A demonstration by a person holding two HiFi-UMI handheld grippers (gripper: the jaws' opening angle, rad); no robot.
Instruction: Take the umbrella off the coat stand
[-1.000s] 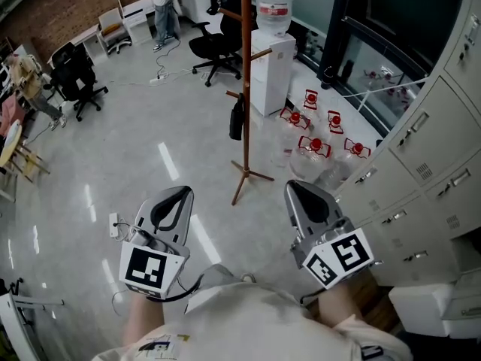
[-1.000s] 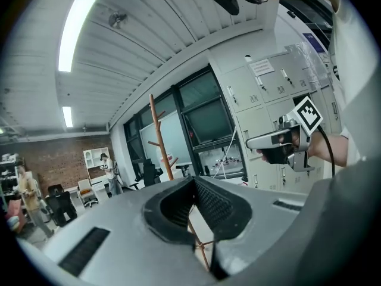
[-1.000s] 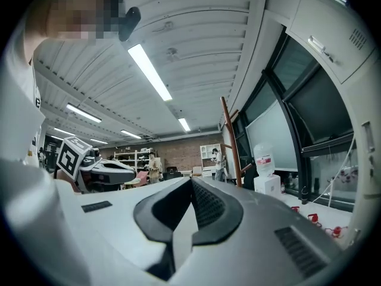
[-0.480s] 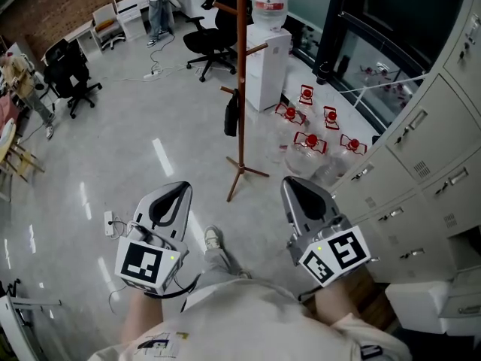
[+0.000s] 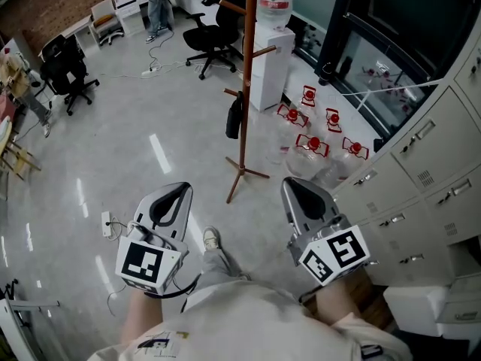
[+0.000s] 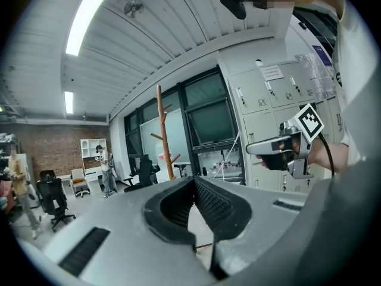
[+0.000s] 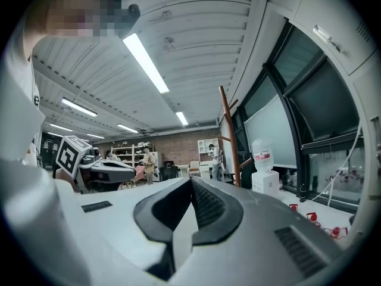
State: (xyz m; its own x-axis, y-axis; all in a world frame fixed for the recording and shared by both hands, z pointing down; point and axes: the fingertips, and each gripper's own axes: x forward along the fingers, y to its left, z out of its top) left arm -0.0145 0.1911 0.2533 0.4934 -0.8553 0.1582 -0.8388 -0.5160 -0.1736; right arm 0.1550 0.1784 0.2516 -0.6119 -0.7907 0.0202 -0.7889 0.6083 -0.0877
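The wooden coat stand (image 5: 246, 89) rises from the floor ahead of me, its feet near the middle of the head view. A black folded umbrella (image 5: 235, 117) hangs from a low peg on its left side. My left gripper (image 5: 176, 191) and right gripper (image 5: 295, 186) are held side by side below the stand, well short of it, both shut and empty. The stand (image 6: 161, 130) shows far off in the left gripper view beyond the left gripper (image 6: 194, 179). It also shows as a distant stand (image 7: 228, 134) past the right gripper (image 7: 191, 181). The umbrella cannot be made out in either gripper view.
A water dispenser (image 5: 270, 55) stands just behind the stand, and several water jugs (image 5: 316, 145) lie on the floor to its right. Grey lockers (image 5: 428, 149) line the right side. Office chairs (image 5: 214, 40) and a person (image 5: 155, 2) are at the back. A power strip (image 5: 106, 222) lies at left.
A shoe has stepped into view between the grippers. Both grippers shifted slightly with the body, still shut. The umbrella hangs as before.
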